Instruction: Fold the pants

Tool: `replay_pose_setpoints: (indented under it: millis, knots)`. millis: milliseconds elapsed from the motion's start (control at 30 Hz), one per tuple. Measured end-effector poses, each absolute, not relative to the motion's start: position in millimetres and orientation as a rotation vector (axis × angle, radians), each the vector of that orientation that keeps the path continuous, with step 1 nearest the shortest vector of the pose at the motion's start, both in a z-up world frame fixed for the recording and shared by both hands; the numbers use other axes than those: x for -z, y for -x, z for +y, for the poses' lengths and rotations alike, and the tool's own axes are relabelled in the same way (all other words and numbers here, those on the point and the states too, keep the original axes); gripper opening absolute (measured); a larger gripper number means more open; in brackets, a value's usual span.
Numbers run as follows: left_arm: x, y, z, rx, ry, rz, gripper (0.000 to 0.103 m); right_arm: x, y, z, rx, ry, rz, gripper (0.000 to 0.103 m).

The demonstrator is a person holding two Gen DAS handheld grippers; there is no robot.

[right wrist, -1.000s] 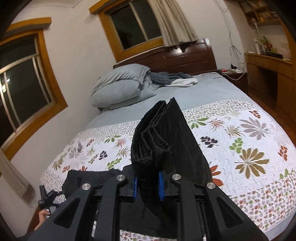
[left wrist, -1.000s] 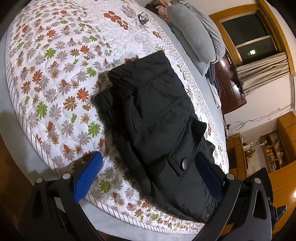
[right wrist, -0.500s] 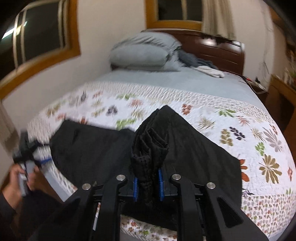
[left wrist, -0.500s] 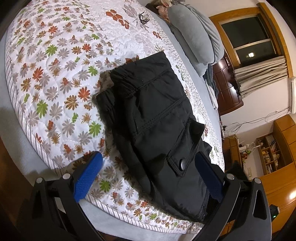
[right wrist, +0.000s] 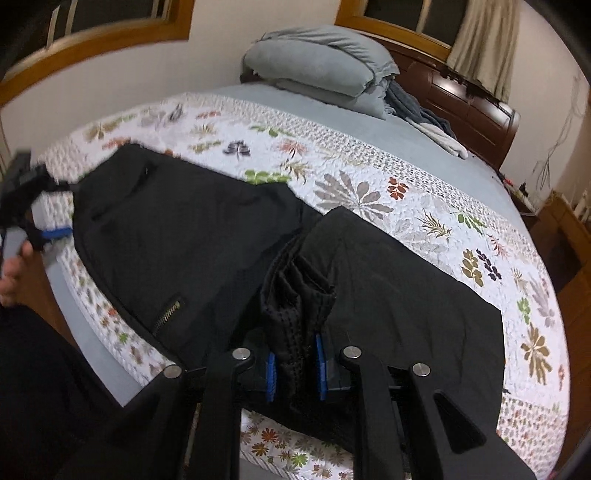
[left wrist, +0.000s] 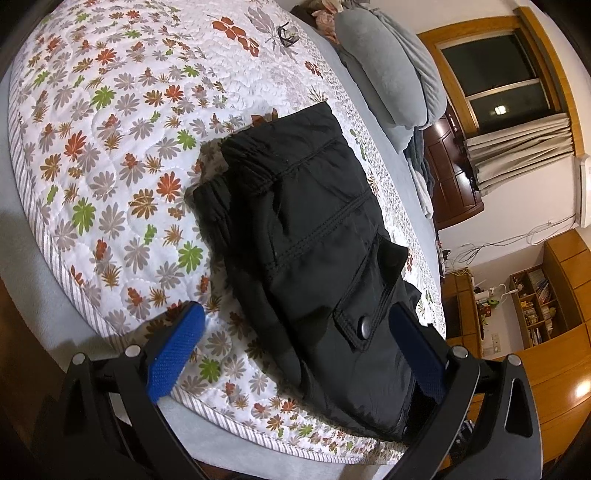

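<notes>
A bedroom at night, bed and furniture around it
A white quilt [left wrist: 122,155] printed with orange, green and grey flowers covers the near part of the bed, over a grey sheet [right wrist: 388,129]. Folded grey bedding [right wrist: 325,62] is piled at the head, with a darker blanket [right wrist: 417,107] and a pale cloth [right wrist: 447,142] beside it, against a dark wooden headboard [right wrist: 476,103]. A small dark object [left wrist: 286,33], too small to identify, lies on the quilt near the pile. Wood-framed windows [left wrist: 495,79] show dark panes, with beige curtains [left wrist: 524,147] bunched below. Wooden shelves [left wrist: 535,302] hold books and small items
</notes>
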State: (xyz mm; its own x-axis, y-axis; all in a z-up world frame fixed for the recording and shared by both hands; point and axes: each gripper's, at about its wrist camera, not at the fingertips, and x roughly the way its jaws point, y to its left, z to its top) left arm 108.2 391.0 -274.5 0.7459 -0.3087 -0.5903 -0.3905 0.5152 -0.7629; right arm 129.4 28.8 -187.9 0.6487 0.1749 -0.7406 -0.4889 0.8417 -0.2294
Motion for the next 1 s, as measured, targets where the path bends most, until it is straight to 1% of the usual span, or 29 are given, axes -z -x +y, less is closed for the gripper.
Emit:
replay_pose_setpoints:
  millis: [333,400,533,600,667,700,733,800,867,933,1000]
  knots:
    - [274,-111,388,-0.06,1.042,0.773,0.099,241,-110,61,-0.313,0.688,0.736,0.018]
    - [274,-111,388,-0.06,1.04,0.774,0.099,248,-108,64,-0.309,0.713,0.726,0.024]
    - [274,-115,386,-0.062,1.037,0.778,0.099,245,-100,64,-0.309,0.708,0.712,0.03]
    - [274,-114,386,-0.063,1.041,0.776,0.099,234,-95,61,-0.34,0.668,0.714,0.035]
    - [274,-116,385,-0.066,1.042,0.777,0.099,217,-85,56,-0.416,0.609,0.7,0.051]
    - [274,-117,384,-0.068,1.039,0.779,0.099,211,-80,54,-0.448,0.592,0.692,0.067]
    - [274,-118,384,-0.07,1.035,0.781,0.099,205,-72,55,-0.453,0.616,0.663,0.072]
    - [273,-120,382,-0.074,1.026,0.784,0.099,197,-66,54,-0.483,0.621,0.644,0.071]
    - [273,-121,381,-0.075,1.023,0.784,0.099,179,-64,43,-0.52,0.538,0.633,0.069]
    - [272,-122,379,-0.075,1.02,0.784,0.099,167,-72,25,-0.512,0.447,0.64,0.06]
    - [272,-123,378,-0.073,1.012,0.787,0.099,161,-94,4,-0.443,0.374,0.661,0.056]
